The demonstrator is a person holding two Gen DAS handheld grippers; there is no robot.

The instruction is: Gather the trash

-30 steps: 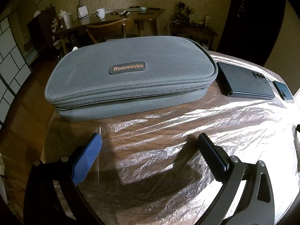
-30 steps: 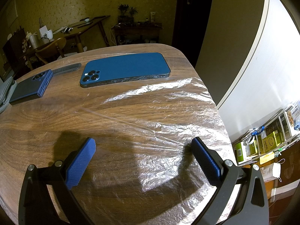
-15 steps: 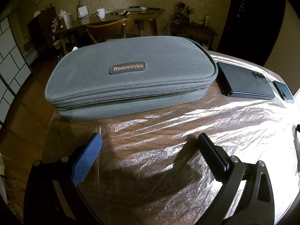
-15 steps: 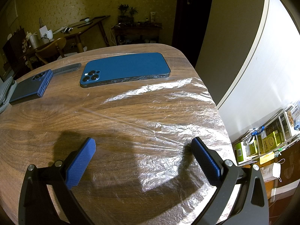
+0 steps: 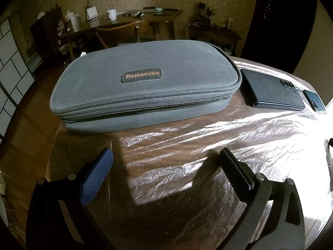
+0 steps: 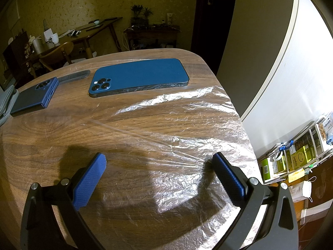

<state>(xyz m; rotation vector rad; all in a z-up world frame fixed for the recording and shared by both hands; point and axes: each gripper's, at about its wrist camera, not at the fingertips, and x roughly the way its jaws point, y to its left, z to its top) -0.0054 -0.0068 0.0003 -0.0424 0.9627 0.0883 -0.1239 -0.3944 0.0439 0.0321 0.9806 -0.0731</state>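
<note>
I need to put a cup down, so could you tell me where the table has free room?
Free: the film-covered stretch before the blue phone and the strip before the grey case. Crowded: the far side, where case, dark phone and blue phone line up.

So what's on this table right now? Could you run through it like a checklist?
Surface: wooden table.
Job's things: crinkled clear plastic film spread flat on the table; seen in both views.
Clutter: grey zipped case; dark phone beside it; blue phone, camera side up.
Grippers: left tongs open, empty, over the film; right tongs open, empty, over the film.
Cables: nothing seen on the table.
Surroundings: desk with white mug, chair, potted plants, dark door.
</note>
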